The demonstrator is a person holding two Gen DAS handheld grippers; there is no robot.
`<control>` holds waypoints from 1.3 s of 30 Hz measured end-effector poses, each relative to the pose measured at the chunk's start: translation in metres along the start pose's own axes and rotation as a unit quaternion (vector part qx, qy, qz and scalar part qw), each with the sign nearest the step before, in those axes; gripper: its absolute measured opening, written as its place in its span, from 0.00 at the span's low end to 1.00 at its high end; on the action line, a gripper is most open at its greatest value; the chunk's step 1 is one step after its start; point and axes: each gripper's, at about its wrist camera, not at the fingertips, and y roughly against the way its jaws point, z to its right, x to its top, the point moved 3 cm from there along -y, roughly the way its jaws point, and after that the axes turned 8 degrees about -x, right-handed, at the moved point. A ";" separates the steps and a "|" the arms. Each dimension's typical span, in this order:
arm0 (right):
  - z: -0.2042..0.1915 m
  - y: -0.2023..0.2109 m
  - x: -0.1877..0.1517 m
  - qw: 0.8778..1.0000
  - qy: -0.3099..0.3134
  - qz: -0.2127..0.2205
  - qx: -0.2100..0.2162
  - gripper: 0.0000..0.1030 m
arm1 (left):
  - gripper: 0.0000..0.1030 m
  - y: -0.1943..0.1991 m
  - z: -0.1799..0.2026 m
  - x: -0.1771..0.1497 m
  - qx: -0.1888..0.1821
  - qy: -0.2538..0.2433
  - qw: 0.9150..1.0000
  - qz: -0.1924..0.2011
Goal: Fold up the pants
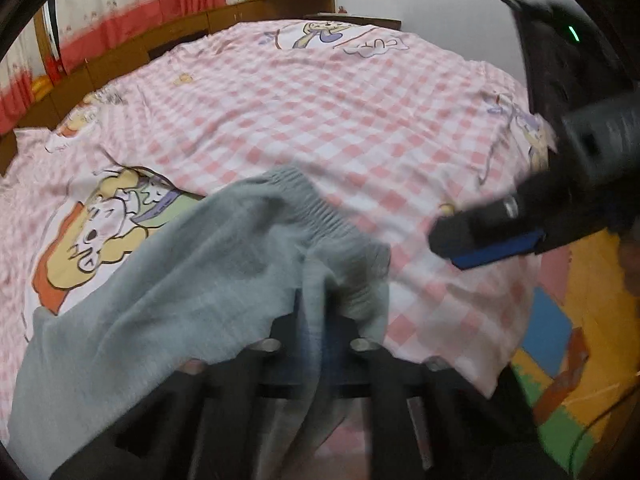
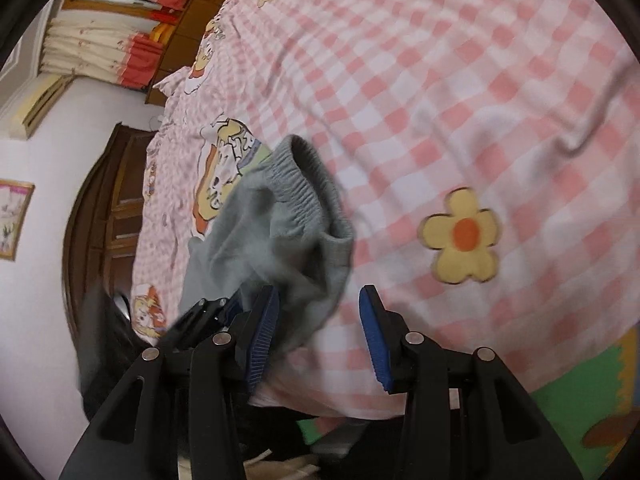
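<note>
Wooden headboard [image 1: 168, 36], red-hemmed curtains [image 1: 120, 12]

Lay bare and open across most of the pink-and-white checked bed sheet [image 1: 320, 112], far side included. Blocked near the front edge by bunched grey knit pants [image 1: 200, 280]. Hemmed in behind by a dark wooden headboard [image 1: 168, 36].

The left gripper [image 1: 318, 344] points forward over the near edge of the bed, its jaws closed on grey cloth that runs down between the fingers. The right gripper [image 2: 318, 336] stands just beside it at the bed's near right corner, rolled onto its side, its jaws spread apart with nothing between the blue pads [image 2: 374, 344]. In the left wrist view it reaches in from the right edge, fingers pointing left.
</note>
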 end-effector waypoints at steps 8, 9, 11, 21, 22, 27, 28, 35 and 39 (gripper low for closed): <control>-0.039 -0.033 -0.016 0.992 0.116 -0.037 0.034 0.42 | 0.05 0.060 -0.021 0.039 0.007 0.026 0.996 0.084; -0.053 -0.043 -0.018 0.988 0.138 -0.047 0.048 0.42 | 0.05 0.065 -0.021 0.042 0.008 0.026 0.995 0.091; -0.072 -0.056 -0.015 0.984 0.161 -0.052 0.064 0.41 | 0.05 0.076 -0.020 0.047 0.012 0.028 0.994 0.105; -0.076 -0.062 0.086 0.987 0.147 0.017 0.058 0.37 | 0.05 0.068 -0.012 0.031 -0.024 0.051 0.993 0.107; -0.075 -0.065 0.090 0.987 0.151 0.010 0.052 0.37 | 0.05 0.057 -0.010 0.028 -0.032 0.057 0.993 0.094; -0.052 -0.080 0.093 0.982 0.186 -0.031 0.003 0.37 | 0.06 0.011 0.002 0.012 -0.063 0.067 0.995 0.042; -0.048 -0.082 0.094 0.982 0.184 -0.037 0.005 0.37 | 0.08 0.005 0.004 0.009 -0.066 0.065 0.995 0.033; 0.002 -0.043 0.087 0.990 0.137 0.017 -0.004 0.36 | 0.47 -0.010 0.021 -0.014 -0.100 0.050 0.994 0.000; 0.005 -0.016 0.072 0.989 0.134 0.050 -0.023 0.36 | 0.52 0.015 0.013 -0.024 -0.078 0.048 0.996 0.017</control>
